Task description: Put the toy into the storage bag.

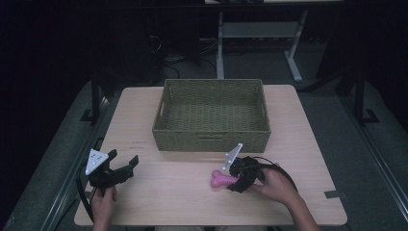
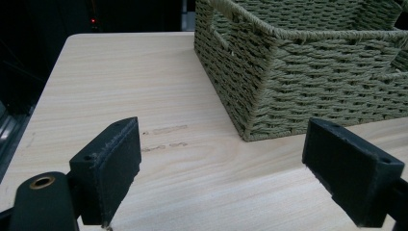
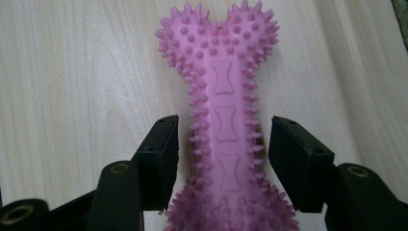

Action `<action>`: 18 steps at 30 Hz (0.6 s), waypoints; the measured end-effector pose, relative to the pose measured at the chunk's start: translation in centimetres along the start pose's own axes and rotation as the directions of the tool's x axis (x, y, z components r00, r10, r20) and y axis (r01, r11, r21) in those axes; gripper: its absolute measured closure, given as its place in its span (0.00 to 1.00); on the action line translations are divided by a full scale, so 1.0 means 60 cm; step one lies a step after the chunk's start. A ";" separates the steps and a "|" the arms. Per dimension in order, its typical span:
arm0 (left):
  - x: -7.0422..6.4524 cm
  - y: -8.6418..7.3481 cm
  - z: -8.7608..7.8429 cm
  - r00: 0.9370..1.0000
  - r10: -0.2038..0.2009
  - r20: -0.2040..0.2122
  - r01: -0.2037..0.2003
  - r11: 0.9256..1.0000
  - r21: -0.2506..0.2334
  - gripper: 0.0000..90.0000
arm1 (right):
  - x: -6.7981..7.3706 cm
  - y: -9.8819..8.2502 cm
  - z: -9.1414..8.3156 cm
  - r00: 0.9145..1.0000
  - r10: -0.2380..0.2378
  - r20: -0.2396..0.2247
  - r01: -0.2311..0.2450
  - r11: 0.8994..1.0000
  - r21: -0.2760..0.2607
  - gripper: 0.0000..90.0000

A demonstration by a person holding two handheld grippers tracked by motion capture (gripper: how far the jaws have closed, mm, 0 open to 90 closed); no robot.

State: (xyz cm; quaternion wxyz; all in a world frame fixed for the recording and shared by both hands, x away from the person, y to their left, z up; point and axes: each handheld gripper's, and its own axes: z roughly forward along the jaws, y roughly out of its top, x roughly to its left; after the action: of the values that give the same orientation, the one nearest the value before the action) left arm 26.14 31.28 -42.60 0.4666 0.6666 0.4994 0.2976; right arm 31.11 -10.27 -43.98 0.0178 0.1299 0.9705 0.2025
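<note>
**Inspector A:** In the high view we record a woven green basket (image 1: 211, 114) at the far middle of the light wooden table (image 1: 159, 192). The left gripper (image 1: 126, 160) sits near the front left corner, held by the left hand (image 1: 103, 201), its jaws spread apart with only bare tabletop between them. The right gripper (image 1: 231, 180), in the right hand (image 1: 275, 185), meets a pink spiked bone-shaped chew toy (image 1: 221, 180) lying just in front of the basket.

**Inspector B:** In the left gripper view we confirm the left gripper (image 2: 221, 159) stands wide open above the table (image 2: 120, 86), with the basket (image 2: 308, 82) corner ahead and to the right.

**Inspector A:** And the right gripper view?

**Inspector B:** There the toy (image 3: 225, 120) lies flat on the table (image 3: 72, 82), its shaft running between the right gripper (image 3: 223, 154) jaws. We see a narrow gap at each side; the pads flank the shaft but are not closed on it.
</note>
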 end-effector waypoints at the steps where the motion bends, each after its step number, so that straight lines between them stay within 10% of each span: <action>1: 0.000 0.000 0.000 1.000 0.000 0.000 0.000 1.000 0.000 0.14 | 0.000 0.000 0.000 1.000 0.000 0.000 0.000 1.000 0.000 0.49; 18: 0.003 -0.001 -0.002 1.000 -0.016 0.005 0.016 1.000 -0.002 0.14 | 0.001 0.023 0.006 0.999 -0.051 0.001 0.050 0.997 0.056 0.62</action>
State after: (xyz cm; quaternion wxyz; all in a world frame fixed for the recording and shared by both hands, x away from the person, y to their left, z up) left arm 26.06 31.48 -42.59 0.4710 0.6625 0.5035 0.2929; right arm 31.42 -8.91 -43.74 0.0204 0.1059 0.9787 0.1748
